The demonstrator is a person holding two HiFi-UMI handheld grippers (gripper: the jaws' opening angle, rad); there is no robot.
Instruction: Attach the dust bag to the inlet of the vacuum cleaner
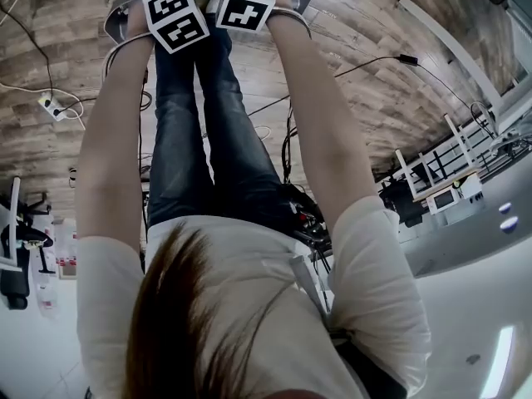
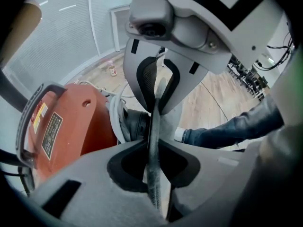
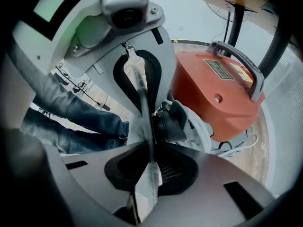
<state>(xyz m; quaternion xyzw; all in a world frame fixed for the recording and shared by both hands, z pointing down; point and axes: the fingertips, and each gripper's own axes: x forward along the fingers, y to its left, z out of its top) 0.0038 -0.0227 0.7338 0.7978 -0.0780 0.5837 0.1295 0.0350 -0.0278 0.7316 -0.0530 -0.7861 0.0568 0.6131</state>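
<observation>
The grey dust bag shows only as a thin fabric edge stretched between my two grippers. My left gripper is shut on that edge, and so is my right gripper, each facing the other across the bag. Just behind the fabric sits the black inlet of the red vacuum cleaner, close to the bag; whether they touch I cannot tell. In the head view only the grippers' marker cubes show, at the top; the bag and vacuum are hidden there.
The person's jeans-clad legs stand beside the vacuum on a wood floor. Cables and a power strip lie on the floor. A white cord is coiled at the vacuum's front. A small bottle stands by the wall.
</observation>
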